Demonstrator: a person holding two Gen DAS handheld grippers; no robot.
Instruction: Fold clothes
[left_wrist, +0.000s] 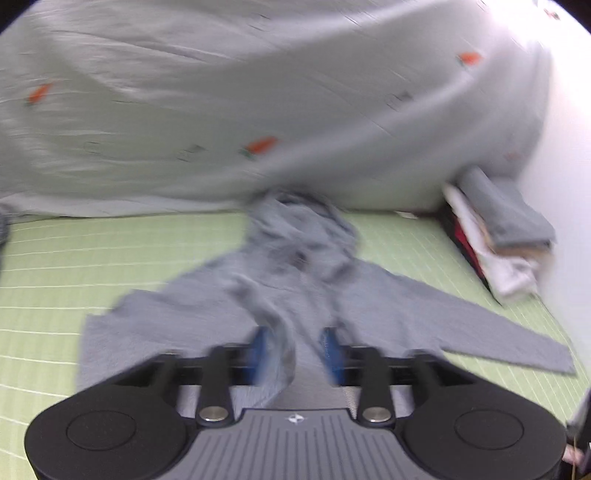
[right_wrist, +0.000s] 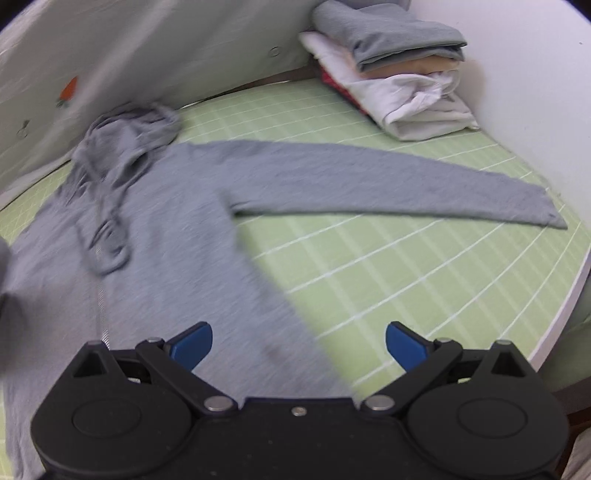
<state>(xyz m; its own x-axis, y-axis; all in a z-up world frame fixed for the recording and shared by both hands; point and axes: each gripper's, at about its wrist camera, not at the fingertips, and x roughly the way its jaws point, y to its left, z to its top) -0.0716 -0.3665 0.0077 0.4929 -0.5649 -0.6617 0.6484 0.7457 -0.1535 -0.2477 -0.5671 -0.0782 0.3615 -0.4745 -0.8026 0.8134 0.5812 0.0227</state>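
A grey long-sleeved hoodie (right_wrist: 177, 206) lies spread on the green gridded mat (right_wrist: 406, 266), hood at the far end and one sleeve (right_wrist: 406, 184) stretched out to the right. In the left wrist view the hoodie (left_wrist: 399, 310) shows both sleeves spread sideways. My left gripper (left_wrist: 295, 354) is partly closed around a bunched fold of the hoodie's grey cloth between its blue pads (left_wrist: 334, 354). My right gripper (right_wrist: 299, 343) is wide open and empty, hovering over the hoodie's right side edge near the hem. The left wrist view is motion-blurred.
A stack of folded clothes (right_wrist: 399, 74), grey on top of white and red, sits at the mat's far right corner; it also shows in the left wrist view (left_wrist: 498, 236). A pale quilt with orange prints (left_wrist: 258, 110) rises behind the mat. The mat's white edge (right_wrist: 561, 310) curves at the right.
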